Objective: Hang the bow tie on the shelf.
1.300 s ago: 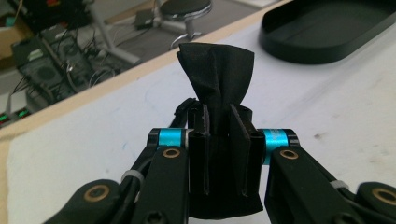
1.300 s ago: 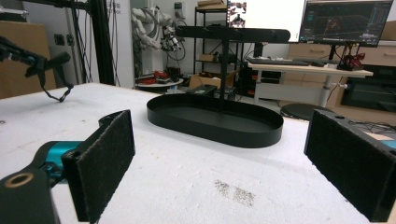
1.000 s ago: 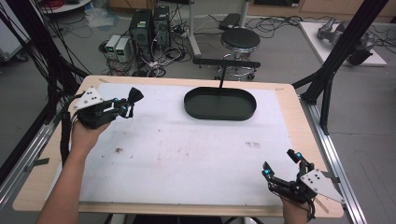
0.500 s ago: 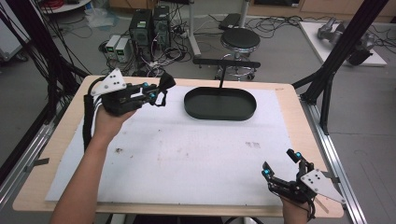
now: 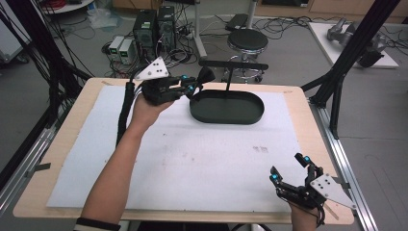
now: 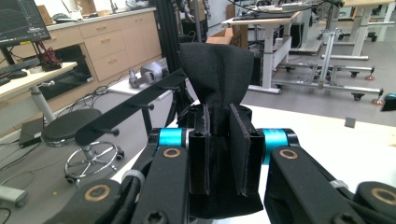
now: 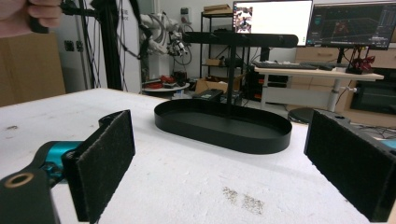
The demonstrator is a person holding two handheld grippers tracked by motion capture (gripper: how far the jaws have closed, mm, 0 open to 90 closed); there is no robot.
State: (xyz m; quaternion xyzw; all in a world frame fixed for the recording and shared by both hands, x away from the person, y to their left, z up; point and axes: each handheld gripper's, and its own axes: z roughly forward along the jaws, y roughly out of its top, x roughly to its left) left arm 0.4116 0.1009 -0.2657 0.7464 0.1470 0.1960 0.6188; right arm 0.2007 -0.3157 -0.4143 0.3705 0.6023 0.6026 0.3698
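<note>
My left claw (image 5: 195, 86) is clamped shut on a small black cloth pouch (image 6: 215, 77), and in the left gripper view the fabric is pinched between the two pads (image 6: 240, 149) while its upper part fans out above them. Taking the black oval tray (image 5: 226, 108) as my landmark, the left claw hovers in the air just off the tray's left end, with the pouch (image 5: 206, 75) at the claw's tip above the tray's near-left rim. A thin post rises from the tray and carries a black crossbar (image 5: 233, 64) with small pegs; the pouch sits just to the left of that bar's left end, and I think it is not touching it, though from above the dark shapes run together. In the left gripper view the crossbar (image 6: 126, 112) slants away to the left of the pouch.

My right claw (image 5: 288, 171) rests low on the bench (image 5: 62, 139), well apart from the tray, near the bench's front right corner. Its jaws stand wide open with nothing between them; in the right gripper view the two pads (image 7: 105, 158) frame the tray (image 7: 224, 126) farther off on the white mat (image 5: 192, 163).
</note>
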